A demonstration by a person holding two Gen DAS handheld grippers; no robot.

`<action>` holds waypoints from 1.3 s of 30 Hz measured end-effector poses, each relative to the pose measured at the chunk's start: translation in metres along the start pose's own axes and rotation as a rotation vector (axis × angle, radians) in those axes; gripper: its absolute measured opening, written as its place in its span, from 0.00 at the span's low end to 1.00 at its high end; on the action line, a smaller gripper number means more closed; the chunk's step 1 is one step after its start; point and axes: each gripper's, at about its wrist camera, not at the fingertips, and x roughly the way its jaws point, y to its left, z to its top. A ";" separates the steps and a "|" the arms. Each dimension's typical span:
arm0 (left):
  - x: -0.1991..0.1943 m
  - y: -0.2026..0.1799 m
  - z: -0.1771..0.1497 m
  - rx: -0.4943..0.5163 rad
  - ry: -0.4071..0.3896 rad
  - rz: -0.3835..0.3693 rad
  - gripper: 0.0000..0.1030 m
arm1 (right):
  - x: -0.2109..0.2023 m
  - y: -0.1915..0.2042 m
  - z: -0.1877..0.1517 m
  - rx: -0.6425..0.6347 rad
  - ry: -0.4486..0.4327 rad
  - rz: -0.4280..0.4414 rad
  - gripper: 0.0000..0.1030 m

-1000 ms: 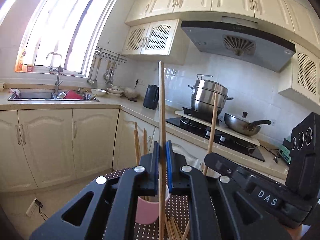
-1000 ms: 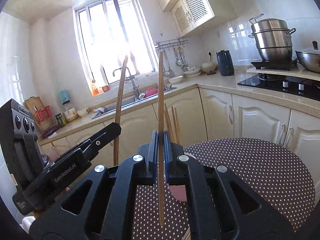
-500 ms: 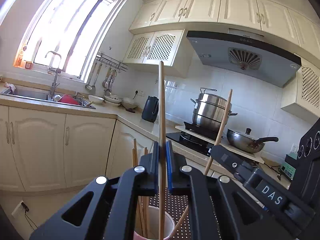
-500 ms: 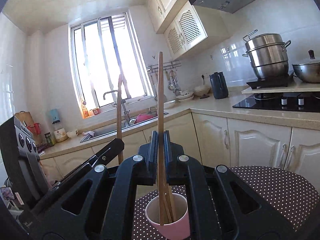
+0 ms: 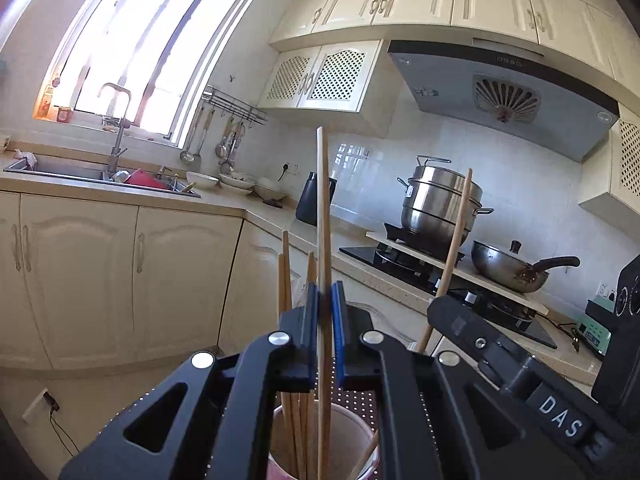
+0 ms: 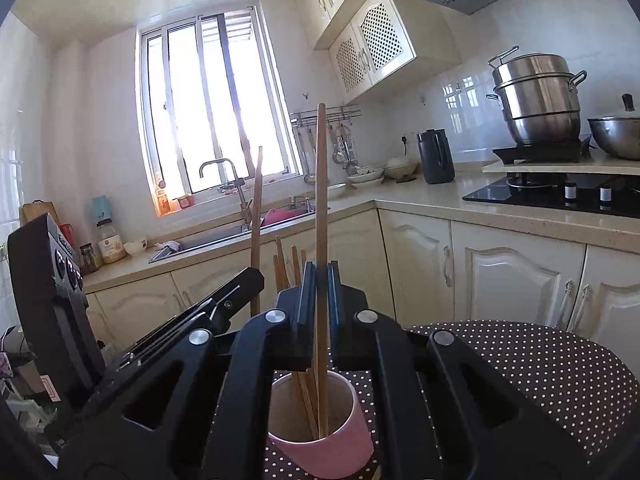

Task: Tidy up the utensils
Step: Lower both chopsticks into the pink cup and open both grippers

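Two chopsticks, one per gripper, stand over the pink cup. Left wrist view: left gripper pinches a chopstick upright, tip inside the rim. Right wrist view: right gripper clamps its chopstick, tip deep in the cup. Release best follows full lowering, shafts vertical, clear of sticks already inside.

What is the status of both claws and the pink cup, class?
Left claw shut on a long wooden chopstick. Right claw shut on another. Both tips inside the round pink cup, beside the chopsticks already there. Nothing blocking.
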 end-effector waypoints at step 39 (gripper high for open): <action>-0.016 0.000 -0.033 0.075 -0.016 -0.003 0.07 | -0.007 0.000 -0.024 -0.007 0.057 0.026 0.06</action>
